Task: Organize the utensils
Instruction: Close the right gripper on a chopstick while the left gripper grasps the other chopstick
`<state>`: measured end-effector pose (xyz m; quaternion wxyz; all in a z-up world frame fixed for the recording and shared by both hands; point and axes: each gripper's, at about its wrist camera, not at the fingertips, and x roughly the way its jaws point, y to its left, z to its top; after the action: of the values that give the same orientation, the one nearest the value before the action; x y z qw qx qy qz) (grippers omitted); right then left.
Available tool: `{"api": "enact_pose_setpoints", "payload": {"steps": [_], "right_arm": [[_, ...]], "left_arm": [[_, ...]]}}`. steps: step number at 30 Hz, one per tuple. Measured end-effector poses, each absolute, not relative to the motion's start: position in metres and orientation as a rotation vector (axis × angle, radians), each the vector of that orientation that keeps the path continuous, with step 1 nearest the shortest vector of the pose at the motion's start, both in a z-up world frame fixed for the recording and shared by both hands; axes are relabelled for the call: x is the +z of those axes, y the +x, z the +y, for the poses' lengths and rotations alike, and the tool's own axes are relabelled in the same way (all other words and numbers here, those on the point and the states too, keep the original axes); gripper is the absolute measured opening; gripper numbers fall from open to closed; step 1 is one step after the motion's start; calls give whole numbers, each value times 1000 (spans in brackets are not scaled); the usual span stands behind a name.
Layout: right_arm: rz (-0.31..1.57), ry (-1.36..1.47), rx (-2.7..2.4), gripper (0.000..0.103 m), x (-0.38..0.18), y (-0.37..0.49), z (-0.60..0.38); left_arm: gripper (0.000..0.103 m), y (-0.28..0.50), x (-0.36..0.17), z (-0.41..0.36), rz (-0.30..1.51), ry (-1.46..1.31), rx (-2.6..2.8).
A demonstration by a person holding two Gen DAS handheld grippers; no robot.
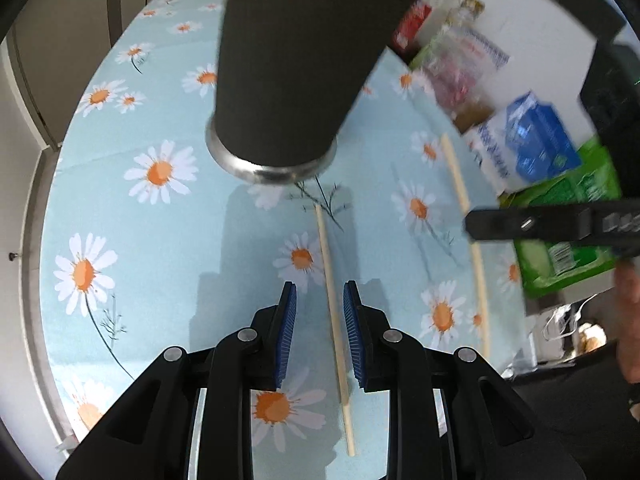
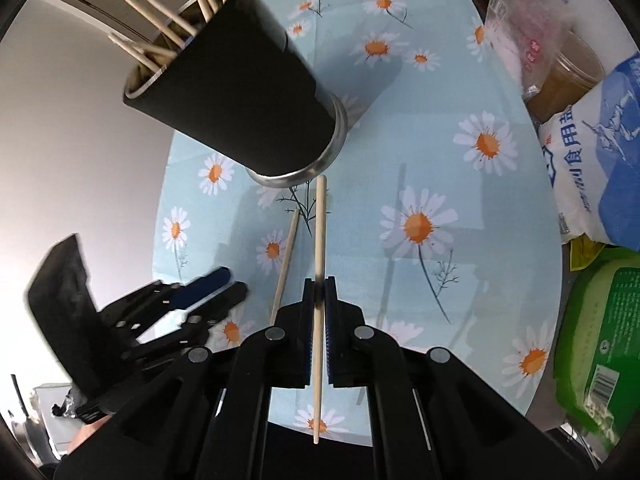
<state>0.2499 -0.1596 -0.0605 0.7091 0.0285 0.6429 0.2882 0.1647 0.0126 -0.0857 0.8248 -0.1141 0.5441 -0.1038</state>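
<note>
A black cup (image 2: 240,92) with a metal base stands on the daisy tablecloth (image 2: 460,280) and holds several wooden chopsticks (image 2: 168,28). My right gripper (image 2: 319,282) is shut on one chopstick (image 2: 320,220), held above the cloth with its far tip near the cup's base. A second chopstick (image 1: 334,320) lies flat on the cloth below my left gripper (image 1: 320,286), whose blue pads stand apart and clear of it. In the right wrist view that chopstick (image 2: 285,264) lies just right of the left gripper (image 2: 232,284). The left wrist view shows the cup (image 1: 288,72), the right gripper (image 1: 472,226) and its chopstick (image 1: 456,176).
Packages crowd the table's right side: a white and blue bag (image 2: 600,168), a green pack (image 2: 600,340), a clear plastic bag (image 2: 528,12) and a jar (image 2: 572,76). The tablecloth's curved edge (image 1: 52,216) runs along the left, close to a wall.
</note>
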Motion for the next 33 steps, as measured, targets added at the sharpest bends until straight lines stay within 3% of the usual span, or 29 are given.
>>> {"api": "enact_pose_setpoints", "payload": {"steps": [25,29,33], "right_arm": [[1416,201,794,6,-62,264,-220],[1418,202,813,6,-65,266,-218],[1423,192,816,6,-68,266,-216]], "left_arm": [[22,193,-112,-39,1333,-36,-55],[5,193,-112,-39,1337,-43,-38],[4,193,-111,-43,1333,-44,-33]]}}
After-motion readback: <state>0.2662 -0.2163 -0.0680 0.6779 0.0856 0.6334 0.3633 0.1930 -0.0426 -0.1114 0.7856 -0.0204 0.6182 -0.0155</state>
